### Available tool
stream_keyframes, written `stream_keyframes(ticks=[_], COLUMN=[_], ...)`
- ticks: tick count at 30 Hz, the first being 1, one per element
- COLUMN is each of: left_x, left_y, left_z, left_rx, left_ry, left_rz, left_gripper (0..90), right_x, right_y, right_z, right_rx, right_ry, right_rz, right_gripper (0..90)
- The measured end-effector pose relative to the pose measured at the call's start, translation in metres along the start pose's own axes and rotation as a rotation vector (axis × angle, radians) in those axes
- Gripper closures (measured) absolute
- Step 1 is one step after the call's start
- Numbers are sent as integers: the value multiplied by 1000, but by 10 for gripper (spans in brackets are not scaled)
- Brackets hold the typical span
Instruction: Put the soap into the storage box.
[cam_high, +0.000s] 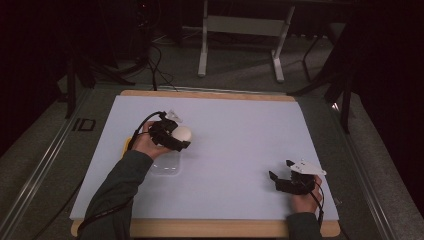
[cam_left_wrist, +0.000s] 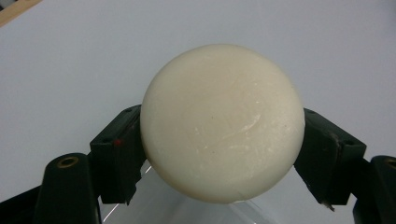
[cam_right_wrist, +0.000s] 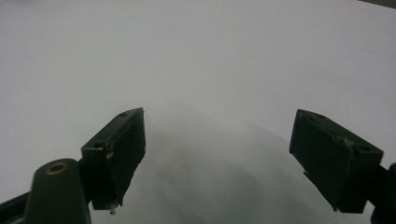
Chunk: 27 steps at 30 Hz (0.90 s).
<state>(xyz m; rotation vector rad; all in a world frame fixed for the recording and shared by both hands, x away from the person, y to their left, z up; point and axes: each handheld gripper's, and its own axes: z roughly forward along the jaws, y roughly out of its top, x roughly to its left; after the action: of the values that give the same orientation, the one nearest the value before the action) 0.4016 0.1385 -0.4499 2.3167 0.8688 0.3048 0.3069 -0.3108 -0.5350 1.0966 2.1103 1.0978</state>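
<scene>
Over the clear tub (cam_high: 167, 165) | left gripper (cam_high: 172, 136) clamps ball (cam_high: 181, 133), pick done | drop judged pending | right gripper (cam_high: 282, 181) released, idle on worktop (cam_high: 240, 130)

Both forearms wear dark grey-green long sleeves (cam_high: 116, 187). Each black two-jaw gripper, left (cam_high: 176, 136) and right (cam_high: 278, 181), carries a pale three-cornered plate (cam_high: 306, 167), a trailing black cable (cam_high: 142, 125), brass-coloured pivot rivets (cam_right_wrist: 57, 168) and blocky, screw-fastened black pads (cam_left_wrist: 116, 154).

White-topped table (cam_high: 225, 130), clear container (cam_high: 166, 165) on it
</scene>
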Motion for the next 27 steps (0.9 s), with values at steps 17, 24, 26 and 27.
stream_keyframes(ticks=[17,24,26,27], left_x=[4,5,7,7], left_y=[-3,-4,-4,-5], left_z=[-14,-18,-19,-20], left_rx=[5,1,4,3], left_ry=[17,16,15,17], left_rz=[10,5,9,7], left_gripper=[250,250,250,250], right_x=[0,0,0,0], right_y=[0,0,0,0], right_z=[0,0,0,0], right_rx=[1,1,0,-1], right_ry=[1,2,1,0], right_rz=[-4,-5,-5,-6], right_gripper=[182,182,182,182])
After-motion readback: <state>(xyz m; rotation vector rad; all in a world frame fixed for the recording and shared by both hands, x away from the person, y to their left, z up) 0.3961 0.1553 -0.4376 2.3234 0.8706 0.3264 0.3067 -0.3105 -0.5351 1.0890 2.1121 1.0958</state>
